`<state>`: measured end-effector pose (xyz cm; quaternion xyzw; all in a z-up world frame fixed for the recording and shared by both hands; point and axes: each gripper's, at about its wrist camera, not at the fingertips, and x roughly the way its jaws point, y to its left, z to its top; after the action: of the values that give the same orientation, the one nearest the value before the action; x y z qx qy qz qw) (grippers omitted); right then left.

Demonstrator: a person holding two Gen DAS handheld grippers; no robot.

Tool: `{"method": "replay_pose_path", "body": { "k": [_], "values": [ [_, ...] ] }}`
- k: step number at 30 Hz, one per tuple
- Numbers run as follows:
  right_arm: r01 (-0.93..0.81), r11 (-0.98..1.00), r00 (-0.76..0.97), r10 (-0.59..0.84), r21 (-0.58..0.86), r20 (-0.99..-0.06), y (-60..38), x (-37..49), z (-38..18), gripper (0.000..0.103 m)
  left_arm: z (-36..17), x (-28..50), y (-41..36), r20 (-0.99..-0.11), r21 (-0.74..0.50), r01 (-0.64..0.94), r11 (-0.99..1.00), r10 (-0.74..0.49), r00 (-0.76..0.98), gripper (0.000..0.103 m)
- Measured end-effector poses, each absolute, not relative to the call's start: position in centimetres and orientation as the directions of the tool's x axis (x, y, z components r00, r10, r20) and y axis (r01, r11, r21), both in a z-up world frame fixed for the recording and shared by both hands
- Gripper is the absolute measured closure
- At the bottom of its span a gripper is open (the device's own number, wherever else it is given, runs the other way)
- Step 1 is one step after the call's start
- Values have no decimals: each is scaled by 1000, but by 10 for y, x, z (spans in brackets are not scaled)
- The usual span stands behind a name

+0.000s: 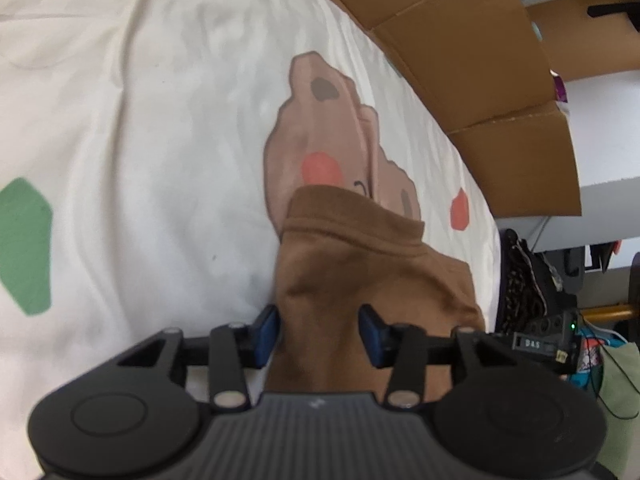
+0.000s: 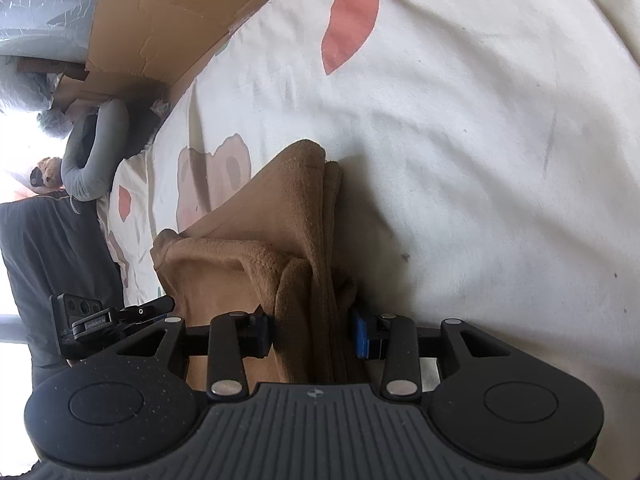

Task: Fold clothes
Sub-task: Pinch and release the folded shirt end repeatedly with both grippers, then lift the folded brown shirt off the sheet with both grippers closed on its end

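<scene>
Brown garment (image 1: pixel 352 264), of soft fleece-like cloth, lies on a white bedsheet (image 1: pixel 140 120) printed with a pale brown bear figure (image 1: pixel 320 132), coral patches and a green shape at the left edge of the left wrist view. In that view we find the garment running from the lower centre of the frame up to a folded hem just below the bear print. We note the left gripper (image 1: pixel 319 334) at lower centre with the cloth passing between its blue pads (image 1: pixel 268 332); the left pad sits against the fabric edge, the right pad appears to touch it, and we cannot tell whether the cloth is truly pinched or merely lying between half-parted fingers. In the right wrist view the garment (image 2: pixel 280 224) shows as a stack of several folded layers rising from lower centre toward mid-frame, its edges bunched together. We record the right gripper (image 2: pixel 314 334) straddling that bunched edge, both pads close against the layers and seemingly pressing on them, though the firmness of the hold is not plain. Cardboard panels (image 1: pixel 472 60) stand along the far side of the bed, at the upper right of the left view and upper left of the right view. A grey curved cushion (image 2: pixel 94 152) rests at the left of the right view, beside the sheet's edge.
</scene>
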<state>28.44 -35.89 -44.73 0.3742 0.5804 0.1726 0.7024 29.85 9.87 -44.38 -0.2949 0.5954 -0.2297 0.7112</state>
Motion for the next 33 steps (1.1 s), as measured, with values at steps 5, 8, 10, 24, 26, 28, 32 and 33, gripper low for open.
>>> {"method": "replay_pose_path", "body": {
  "k": [5,8,10,24,26,28,32,33],
  "values": [
    [177,669,259,676,722,-690,-351,289,-446,60,-448,308,90,-696,-709,-4,706,-698,168,57],
    [171,672,251,677,720,-692,-348,291,-446,59,-451,311,85,-689,-716,-1,698,-707,162,62],
    [150,685,244,672,712,-699,-345,291,-443,59,-451,311,83,-702,-703,5,711,-695,155,75],
    [79,756,276,610,650,-743,-331,284,-414,88,-416,299,75,-756,-628,49,777,-624,199,97],
    [84,762,287,599,642,-748,-328,281,-410,88,-409,297,74,-760,-622,44,782,-615,211,98],
    [79,769,296,590,635,-751,-325,279,-404,88,-402,294,73,-763,-616,39,787,-608,220,98],
    [61,785,311,571,616,-760,-320,274,-386,89,-385,287,66,-783,-582,59,811,-578,230,99],
    [58,788,314,568,612,-761,-319,272,-382,89,-381,285,65,-789,-570,64,819,-568,235,99]
  ]
}}
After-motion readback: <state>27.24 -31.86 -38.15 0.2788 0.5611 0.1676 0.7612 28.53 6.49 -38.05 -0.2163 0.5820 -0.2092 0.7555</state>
